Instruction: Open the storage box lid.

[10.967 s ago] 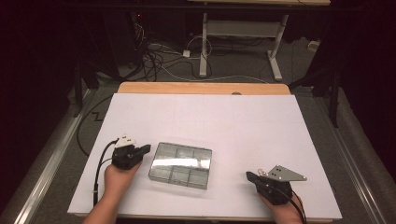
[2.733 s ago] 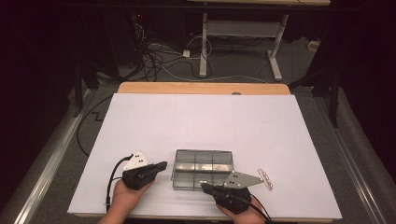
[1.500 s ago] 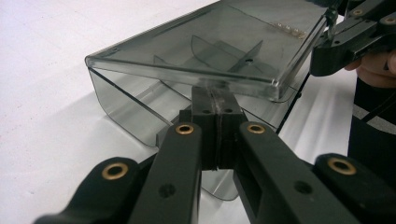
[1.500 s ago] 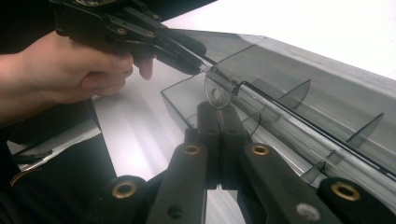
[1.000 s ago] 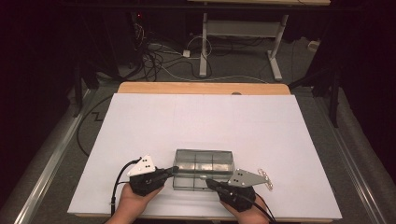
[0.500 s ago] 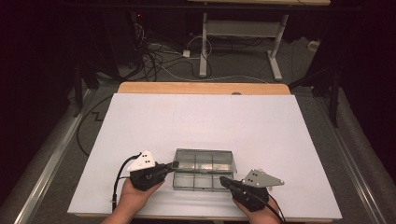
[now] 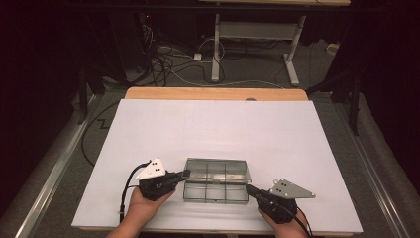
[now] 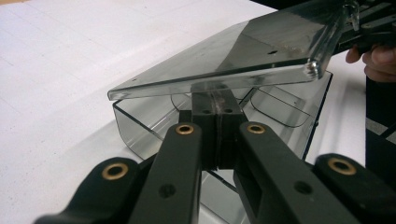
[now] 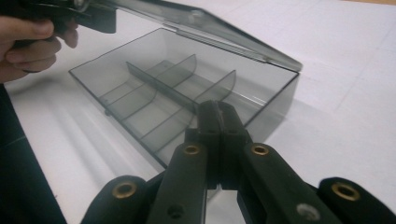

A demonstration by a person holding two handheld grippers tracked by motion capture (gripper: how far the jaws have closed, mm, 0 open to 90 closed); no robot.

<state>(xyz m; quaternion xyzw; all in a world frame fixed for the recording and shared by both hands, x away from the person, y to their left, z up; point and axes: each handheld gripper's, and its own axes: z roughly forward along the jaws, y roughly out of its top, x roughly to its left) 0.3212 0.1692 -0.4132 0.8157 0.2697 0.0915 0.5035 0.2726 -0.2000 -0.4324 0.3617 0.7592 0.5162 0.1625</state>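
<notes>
Propping lid [image 7: 218, 170], left tool [image 7: 185, 174] at box [image 7: 216, 192] edge

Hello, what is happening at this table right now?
A person works with a tool in each hand on a clear smoky plastic compartment box lying on a white table. Its hinged lid stands partly raised. The left tool, jaws shut, has its tips at the box's left end under the lifted lid. The right tool, also shut, sits at the box's right end. The compartments look empty.
</notes>
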